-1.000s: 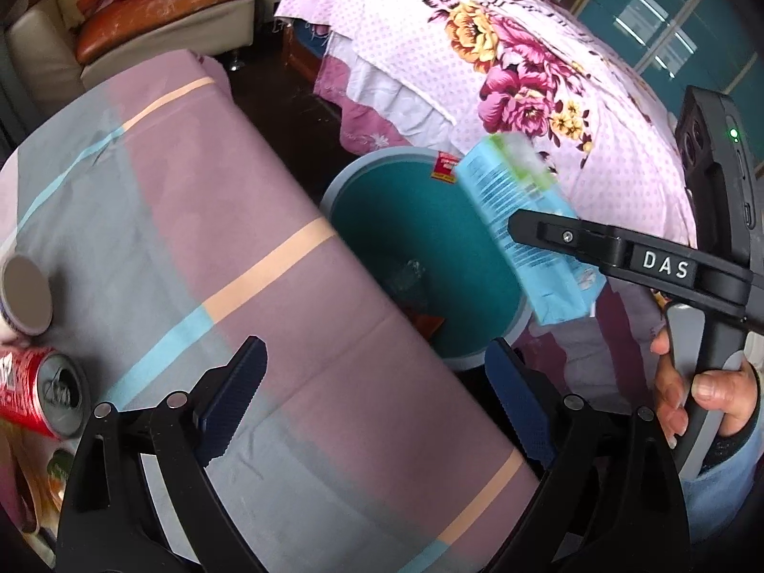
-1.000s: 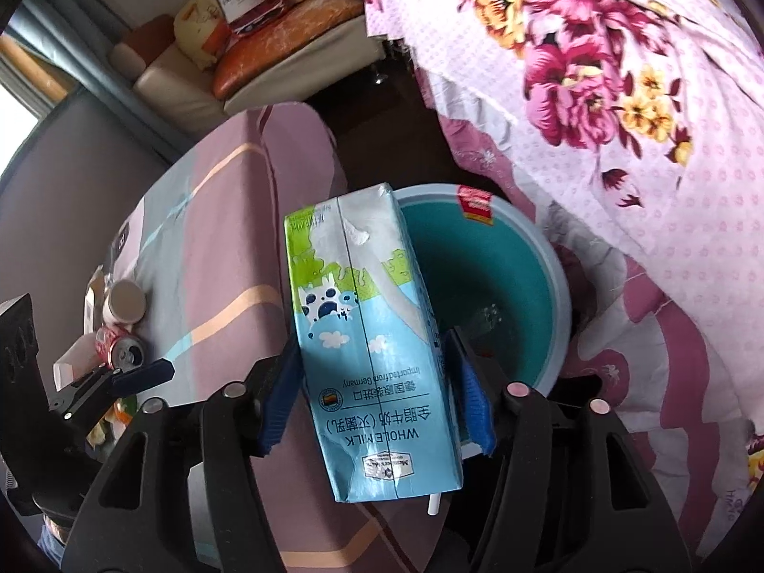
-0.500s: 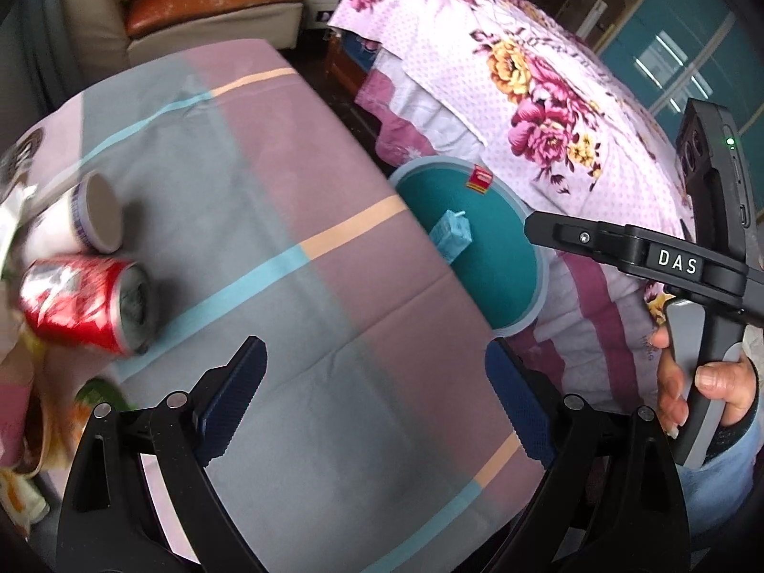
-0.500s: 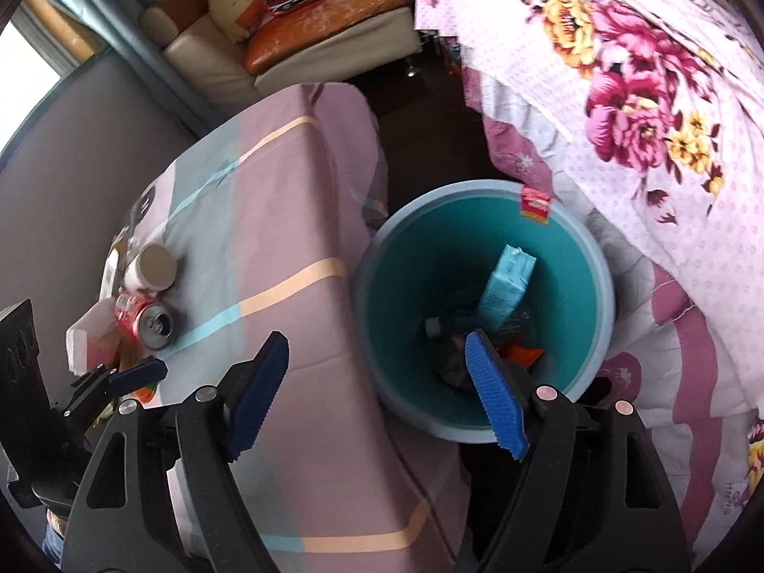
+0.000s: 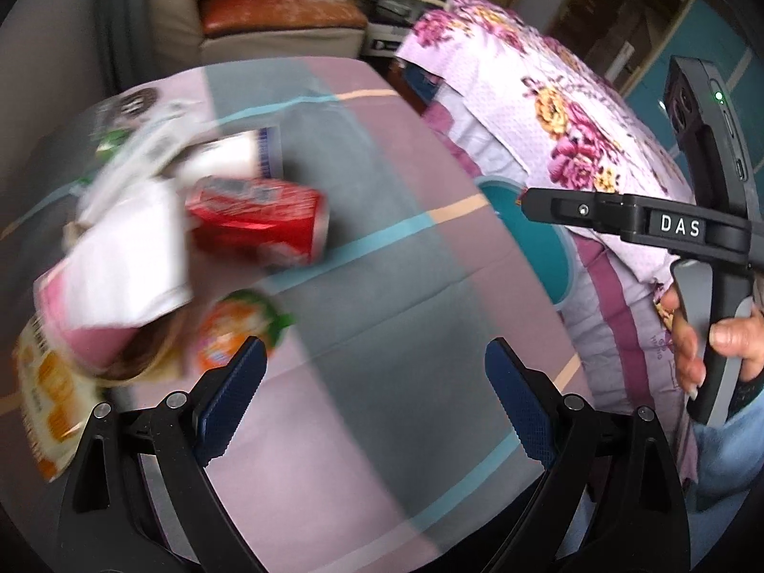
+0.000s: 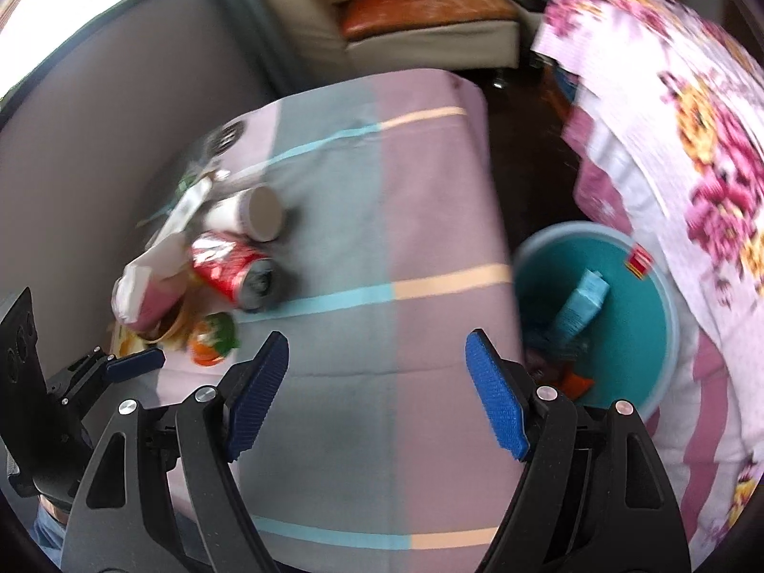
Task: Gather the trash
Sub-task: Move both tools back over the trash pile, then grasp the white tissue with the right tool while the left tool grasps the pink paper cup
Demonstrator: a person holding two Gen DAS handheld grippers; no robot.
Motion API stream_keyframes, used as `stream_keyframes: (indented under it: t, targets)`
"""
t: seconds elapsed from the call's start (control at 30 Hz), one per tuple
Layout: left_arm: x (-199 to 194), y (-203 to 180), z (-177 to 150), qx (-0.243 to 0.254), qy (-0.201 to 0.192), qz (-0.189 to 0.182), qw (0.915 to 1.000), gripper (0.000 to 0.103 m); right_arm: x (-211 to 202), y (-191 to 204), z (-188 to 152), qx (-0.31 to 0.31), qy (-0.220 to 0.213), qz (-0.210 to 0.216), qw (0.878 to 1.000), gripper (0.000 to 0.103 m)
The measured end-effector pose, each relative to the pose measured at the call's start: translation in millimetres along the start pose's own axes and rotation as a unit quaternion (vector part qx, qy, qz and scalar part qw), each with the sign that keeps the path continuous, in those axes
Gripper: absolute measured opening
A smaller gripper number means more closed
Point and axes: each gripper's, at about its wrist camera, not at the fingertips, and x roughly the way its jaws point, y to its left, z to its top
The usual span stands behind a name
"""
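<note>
A pile of trash lies on the striped tablecloth [image 6: 382, 219]: a red soda can [image 5: 258, 219] [image 6: 234, 274] on its side, a white paper cup [image 6: 253, 212], a pink-and-white carton [image 5: 119, 277] and an orange snack wrapper [image 5: 234, 329] [image 6: 212, 334]. The teal bin [image 6: 635, 334] stands on the floor to the right, with a blue milk carton [image 6: 582, 305] inside it. My left gripper [image 5: 372, 396] is open over the cloth, just right of the pile. Also open and empty, my right gripper [image 6: 377, 382] hangs over the cloth between pile and bin.
A bed with a floral pink cover [image 6: 692, 153] borders the bin on the right. A sofa with an orange cushion [image 6: 420, 9] stands at the back. A grey wall [image 6: 95, 110] runs along the table's left side. A hand [image 5: 716, 339] grips the right tool.
The right gripper opened and the milk carton dropped into the bin. Both grippers then swung left, from above the bin toward the trash pile on the table.
</note>
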Motion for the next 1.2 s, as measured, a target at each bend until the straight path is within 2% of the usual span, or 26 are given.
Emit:
stream_keyframes:
  t: [0.3, 0.53, 0.73, 1.07, 1.17, 1.2]
  targets:
    - [-42, 90, -36, -0.079, -0.033, 0.029, 0.9959, 0.094, 19, 91, 17, -0.091, 0.017, 0.019, 0.995, 0.073]
    - [-56, 147, -47, -0.131, -0.045, 0.043, 0.9895, 0.094, 41, 155, 29, -0.152, 0.034, 0.037, 0.987, 0.073]
    - [-54, 169, -49, -0.141, -0.044, 0.046, 0.9880, 0.094, 66, 195, 39, -0.187, 0.051, 0.049, 0.980, 0.073]
    - [-53, 191, -45, -0.136, -0.047, 0.043, 0.9886, 0.094, 93, 231, 44, -0.220, 0.060, 0.059, 0.972, 0.073]
    - [-49, 190, -44, -0.128, -0.040, 0.045, 0.9900, 0.094, 100, 234, 41, -0.230, 0.065, 0.061, 0.969, 0.061]
    - [-47, 190, -44, -0.125, -0.037, 0.045, 0.9904, 0.094, 102, 235, 39, -0.233, 0.067, 0.059, 0.968, 0.053]
